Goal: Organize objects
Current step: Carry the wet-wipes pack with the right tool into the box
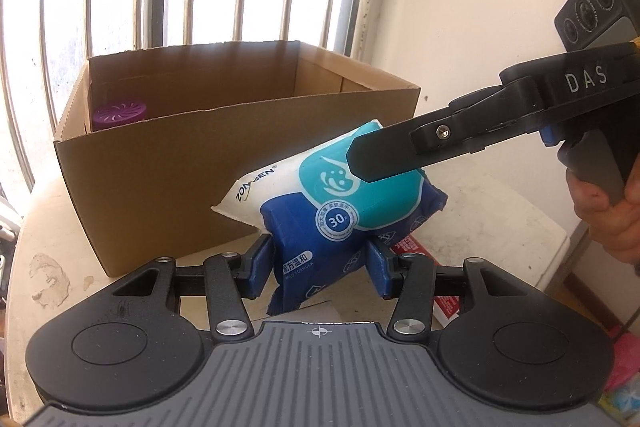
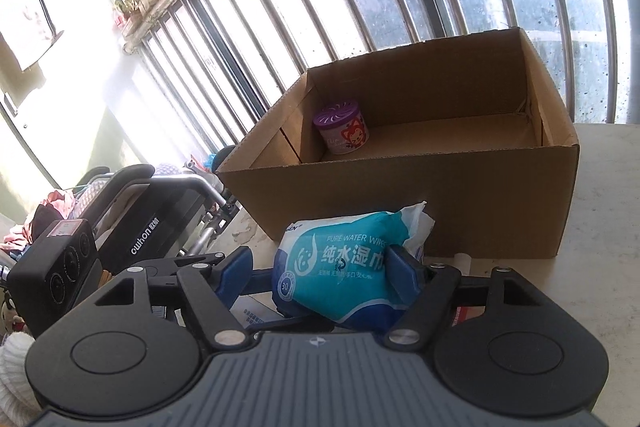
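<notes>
Left hand-held gripper [image 1: 320,267] pinches the wipes pack [image 1: 332,199]; right hand-held gripper [image 2: 320,275] is spread around it, the cardboard box [image 1: 224,163] just ahead.

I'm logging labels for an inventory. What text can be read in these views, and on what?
"ZON?EN", one letter creased: wipes pack
"30": round badge on the pack
"PURE WATER WIPES", last letter cut off: wipes pack, right wrist view
"纯水湿巾": the pack, same view
"DAS": right gripper
"cwhon", with two blurred characters after it: black seat back
Small print on the pack, the purple-lidded tub and the red box: too small or blurred.
</notes>
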{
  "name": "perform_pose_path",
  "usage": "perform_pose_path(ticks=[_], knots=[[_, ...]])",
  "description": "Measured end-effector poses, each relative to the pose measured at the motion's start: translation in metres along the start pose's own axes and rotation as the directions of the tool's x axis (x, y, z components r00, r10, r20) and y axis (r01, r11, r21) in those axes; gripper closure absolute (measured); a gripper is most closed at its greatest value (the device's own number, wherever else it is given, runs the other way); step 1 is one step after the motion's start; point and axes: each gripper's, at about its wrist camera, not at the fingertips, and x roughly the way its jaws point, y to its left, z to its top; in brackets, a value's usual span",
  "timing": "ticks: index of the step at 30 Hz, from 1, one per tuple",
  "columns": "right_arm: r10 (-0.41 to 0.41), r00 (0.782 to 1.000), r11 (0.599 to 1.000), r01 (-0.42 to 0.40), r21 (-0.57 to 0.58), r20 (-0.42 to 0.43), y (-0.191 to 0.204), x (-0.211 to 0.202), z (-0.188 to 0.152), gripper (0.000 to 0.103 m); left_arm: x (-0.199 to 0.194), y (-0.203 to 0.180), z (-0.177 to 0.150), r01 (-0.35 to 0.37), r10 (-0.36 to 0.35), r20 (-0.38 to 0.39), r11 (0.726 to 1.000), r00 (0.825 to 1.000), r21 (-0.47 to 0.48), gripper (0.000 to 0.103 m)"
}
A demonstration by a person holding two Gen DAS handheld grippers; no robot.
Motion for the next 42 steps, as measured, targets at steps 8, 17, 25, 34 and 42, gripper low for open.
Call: perform_pose_path(ticks=[8, 17, 25, 34, 42], knots=[[-0.047, 0.998, 0.997, 0.045, 0.068, 0.031, -0.006, -0.015, -0.002, 0.046, -0.014, -0.011, 0.005, -0.009, 0.008, 0.048, 1.000, 0.999, 0.030, 0.058], [-0.069, 0.993, 0.997, 0.065, 0.046, 0.098, 0.010, -0.039, -0.010, 0.048, -0.031, -0.027, 0.010, -0.022, 0.019, 0.084, 0.999, 0.996, 0.038, 0.058], [-0.099, 0.982, 0.995, 0.101, -0.005, 0.162, 0.032, -0.060, -0.011, 0.048, -0.047, -0.036, 0.016, -0.022, 0.016, 0.131, 0.998, 0.991, 0.050, 0.058], [-0.082, 0.977, 0.996, 0.087, -0.017, 0.197, 0.039, -0.070, 0.008, 0.048, -0.053, -0.032, 0.039, -0.019, 0.012, 0.161, 0.999, 0.987, 0.047, 0.058], [-0.093, 0.974, 0.995, 0.099, -0.018, 0.205, 0.035, -0.051, 0.049, 0.048, -0.035, -0.009, 0.079, -0.053, 0.043, 0.164, 0.997, 0.986, 0.056, 0.058]])
